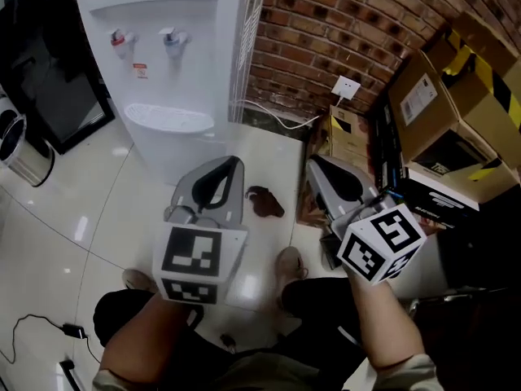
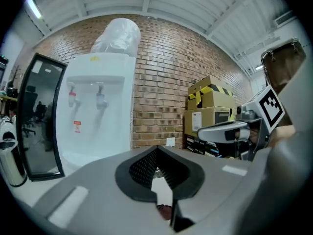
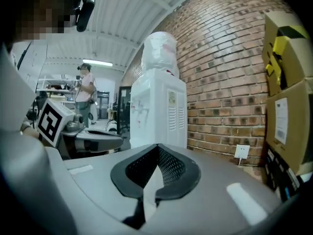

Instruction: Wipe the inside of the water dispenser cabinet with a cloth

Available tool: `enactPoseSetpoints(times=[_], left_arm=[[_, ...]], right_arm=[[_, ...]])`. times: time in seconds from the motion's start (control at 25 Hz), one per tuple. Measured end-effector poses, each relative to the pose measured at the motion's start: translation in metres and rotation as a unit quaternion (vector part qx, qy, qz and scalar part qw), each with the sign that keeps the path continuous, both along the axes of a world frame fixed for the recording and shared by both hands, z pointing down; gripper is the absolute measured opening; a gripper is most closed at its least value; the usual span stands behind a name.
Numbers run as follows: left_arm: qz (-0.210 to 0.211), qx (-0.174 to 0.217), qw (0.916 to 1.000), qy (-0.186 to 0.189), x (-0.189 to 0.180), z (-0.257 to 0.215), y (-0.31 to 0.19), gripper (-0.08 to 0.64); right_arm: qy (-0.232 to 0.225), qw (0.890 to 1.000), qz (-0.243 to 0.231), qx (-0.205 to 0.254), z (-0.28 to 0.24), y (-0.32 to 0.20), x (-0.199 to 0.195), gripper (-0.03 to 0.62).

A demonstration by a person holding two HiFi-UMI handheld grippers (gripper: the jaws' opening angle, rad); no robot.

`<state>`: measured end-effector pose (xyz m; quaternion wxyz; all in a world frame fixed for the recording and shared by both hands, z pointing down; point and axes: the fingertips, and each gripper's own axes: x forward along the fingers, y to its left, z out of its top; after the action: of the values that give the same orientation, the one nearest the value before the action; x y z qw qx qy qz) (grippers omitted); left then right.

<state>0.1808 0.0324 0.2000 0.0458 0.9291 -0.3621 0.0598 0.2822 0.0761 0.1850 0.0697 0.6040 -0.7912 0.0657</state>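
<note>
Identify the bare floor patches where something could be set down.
Free: glossy white tile between the steel bin and white water dispenser. Crowded: stacked cardboard boxes on the right; a crumpled brown cloth lies near the dispenser.

Left tongs [image 1: 234, 164] and right tongs [image 1: 314, 164]: grey moulded shells, black dimpled pads. Left cube [image 1: 192, 261] and right cube [image 1: 381, 243], behind the tongs: white, with black square markers. Person: dark legwear [image 1: 122, 320], tan shoes [image 1: 289, 263].
</note>
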Motion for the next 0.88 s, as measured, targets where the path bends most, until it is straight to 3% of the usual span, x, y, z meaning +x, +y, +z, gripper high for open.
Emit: enactPoseSetpoints(times=[0.2,0.52,0.88], left_arm=[[-0.017,0.000,0.9999,0.000,-0.011,0.000,0.000,0.000],[-0.015,-0.011,0.9997,-0.014,-0.008,0.012,0.002,0.001],[-0.021,-0.017,0.9994,-0.022,-0.011,0.026,0.004,0.000]], right_arm=[[0.039,0.999,0.024,0.027,-0.004,0.018,0.003,0.012],[0.012,0.998,0.052,0.031,0.001,0.018,0.021,0.011],[-0.002,0.999,0.035,0.039,-0.004,0.010,0.013,0.011]])
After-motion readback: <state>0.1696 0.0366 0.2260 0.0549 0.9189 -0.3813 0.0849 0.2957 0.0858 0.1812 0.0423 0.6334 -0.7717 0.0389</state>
